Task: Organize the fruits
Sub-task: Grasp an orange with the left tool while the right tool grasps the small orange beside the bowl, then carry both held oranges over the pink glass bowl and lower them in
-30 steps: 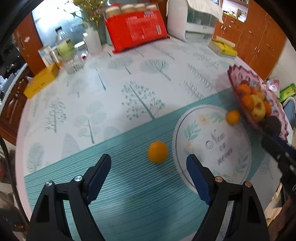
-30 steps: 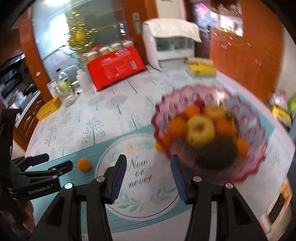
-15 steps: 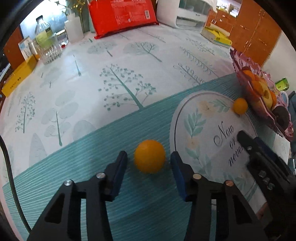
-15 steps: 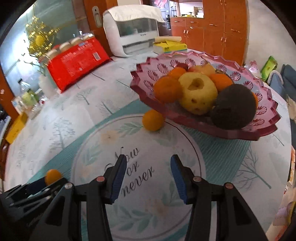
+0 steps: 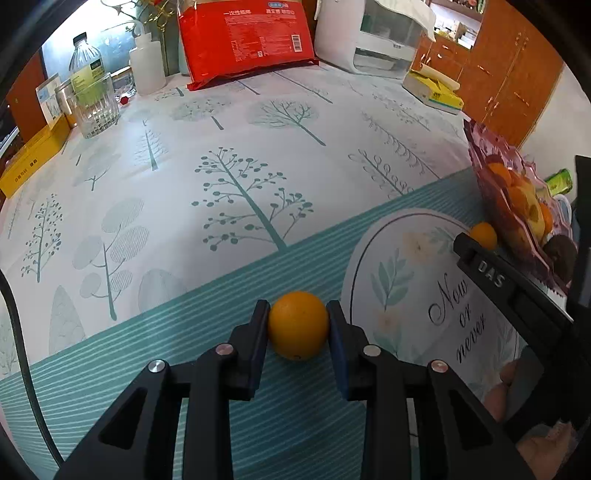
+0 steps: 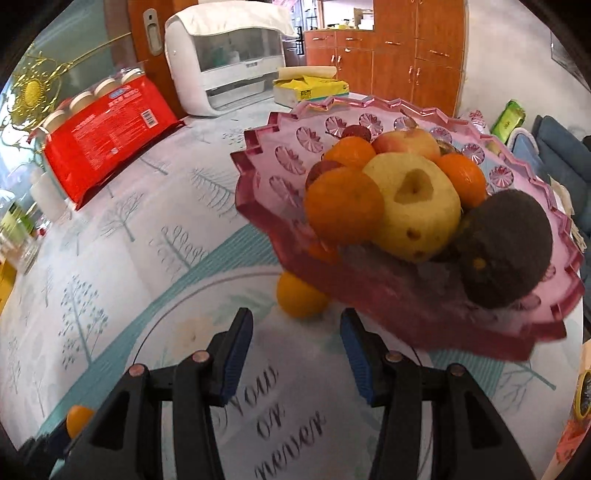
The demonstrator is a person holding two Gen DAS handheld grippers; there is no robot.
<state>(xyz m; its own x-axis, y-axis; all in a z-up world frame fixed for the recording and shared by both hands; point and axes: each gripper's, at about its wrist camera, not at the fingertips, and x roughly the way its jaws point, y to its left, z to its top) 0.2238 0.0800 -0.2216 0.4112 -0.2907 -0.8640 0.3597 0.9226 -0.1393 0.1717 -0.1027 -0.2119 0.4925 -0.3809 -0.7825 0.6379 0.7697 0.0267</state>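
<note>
My left gripper [image 5: 297, 325] is shut on a small orange [image 5: 298, 325] that rests on the teal striped part of the tablecloth; both blue pads press its sides. In the right wrist view that orange [image 6: 78, 419] peeks out at the lower left. A second orange [image 6: 301, 300] lies on the round printed mat [image 6: 192, 332], tucked under the rim of the pink glass fruit bowl [image 6: 266, 158]. My right gripper [image 6: 295, 332] is open just short of it, nothing between its pads. The bowl holds oranges, a yellow apple [image 6: 415, 206] and a dark brown fruit [image 6: 504, 251].
At the table's far side stand a red package [image 5: 245, 35], a white appliance [image 6: 225, 62], a yellow tissue pack [image 5: 436, 90], a glass [image 5: 94, 107], bottles and a yellow box [image 5: 33, 158]. The right gripper's black arm [image 5: 517, 295] reaches across the mat.
My left gripper came down over the orange and closed on it. My right gripper swung down and in toward the orange under the bowl, its opening unchanged.
</note>
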